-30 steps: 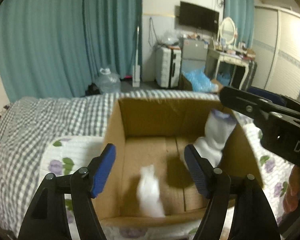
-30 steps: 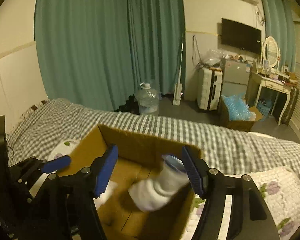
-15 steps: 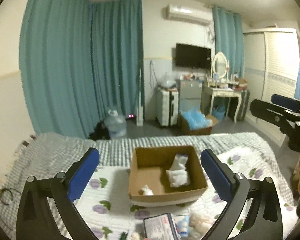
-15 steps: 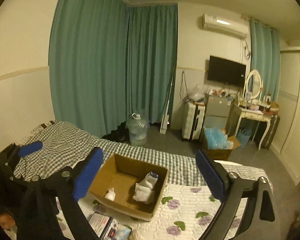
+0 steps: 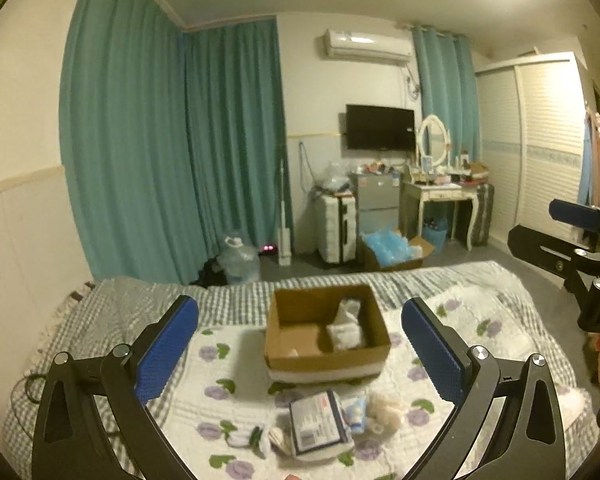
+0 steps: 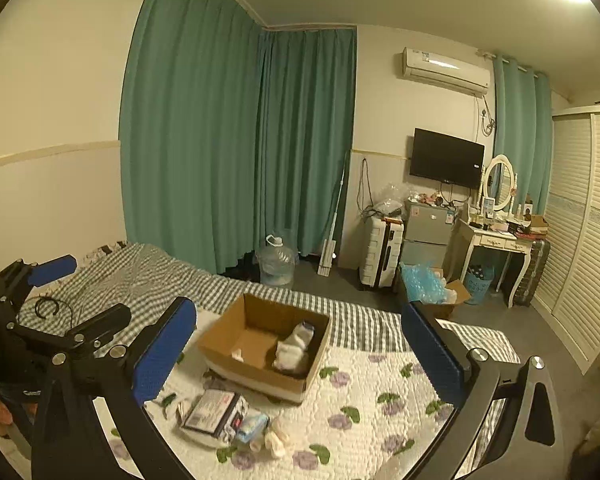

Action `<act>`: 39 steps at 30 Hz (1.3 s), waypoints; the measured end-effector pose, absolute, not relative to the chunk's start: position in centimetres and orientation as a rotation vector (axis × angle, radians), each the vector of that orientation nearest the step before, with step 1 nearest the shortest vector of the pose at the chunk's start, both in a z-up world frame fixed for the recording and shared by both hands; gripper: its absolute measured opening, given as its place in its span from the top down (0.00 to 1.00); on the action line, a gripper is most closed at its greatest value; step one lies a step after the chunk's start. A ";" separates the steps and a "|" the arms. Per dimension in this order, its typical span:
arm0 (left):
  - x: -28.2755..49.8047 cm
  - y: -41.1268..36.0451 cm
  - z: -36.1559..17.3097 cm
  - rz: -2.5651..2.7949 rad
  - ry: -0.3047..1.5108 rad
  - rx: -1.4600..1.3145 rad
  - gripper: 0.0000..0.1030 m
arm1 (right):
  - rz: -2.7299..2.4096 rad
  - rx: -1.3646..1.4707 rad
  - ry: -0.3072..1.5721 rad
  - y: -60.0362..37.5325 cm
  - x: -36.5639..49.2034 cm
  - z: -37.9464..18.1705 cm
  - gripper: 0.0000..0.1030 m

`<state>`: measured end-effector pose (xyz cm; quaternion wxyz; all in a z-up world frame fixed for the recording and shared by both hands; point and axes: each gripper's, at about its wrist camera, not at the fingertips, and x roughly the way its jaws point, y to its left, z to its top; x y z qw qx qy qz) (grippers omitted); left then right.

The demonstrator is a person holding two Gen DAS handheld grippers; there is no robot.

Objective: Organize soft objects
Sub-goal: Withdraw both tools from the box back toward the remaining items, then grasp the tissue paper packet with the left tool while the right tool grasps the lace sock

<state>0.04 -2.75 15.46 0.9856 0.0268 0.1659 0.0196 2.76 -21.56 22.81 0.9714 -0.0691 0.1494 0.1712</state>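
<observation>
A brown cardboard box [image 5: 327, 354] [image 6: 256, 372] sits on the flowered quilt [image 5: 452, 344]. Inside it lie white socks [image 5: 346, 328] [image 6: 294, 350] at the right and a small white piece [image 6: 238, 356] at the left. A loose pile lies on the quilt in front of the box: a packet [image 5: 320, 420] [image 6: 214, 408], a small blue pack [image 6: 252, 426] and beige rolls [image 5: 384, 410]. My left gripper [image 5: 300, 308] hangs high and well back from the box, open and empty. My right gripper [image 6: 299, 312] is also raised, its jaws opening with nothing between them.
The bed has a grey checked blanket [image 6: 140, 276] on its far side with a black cable [image 6: 46, 306] on it. Beyond stand teal curtains [image 5: 172, 160], a water jug [image 5: 238, 260], a suitcase [image 6: 382, 256], a dressing table [image 6: 496, 240] and a wardrobe [image 5: 540, 152].
Both grippers let their white socks drop into the box, opened wide, and pulled back and up. The box now looks small and far, and the pile in front has come into view.
</observation>
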 end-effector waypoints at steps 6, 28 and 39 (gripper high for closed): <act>0.6 -3.5 10.6 0.055 0.402 0.097 0.00 | 0.358 -0.130 0.379 -21.7 3.6 17.5 0.00; 9.6 -3.2 -7.5 0.013 0.759 -0.032 0.00 | 0.389 -0.155 0.763 -19.9 16.0 -5.0 0.13; 10.6 -3.4 -11.1 -0.014 0.858 -0.015 0.01 | 0.462 -0.123 0.894 -19.3 17.4 -8.3 0.63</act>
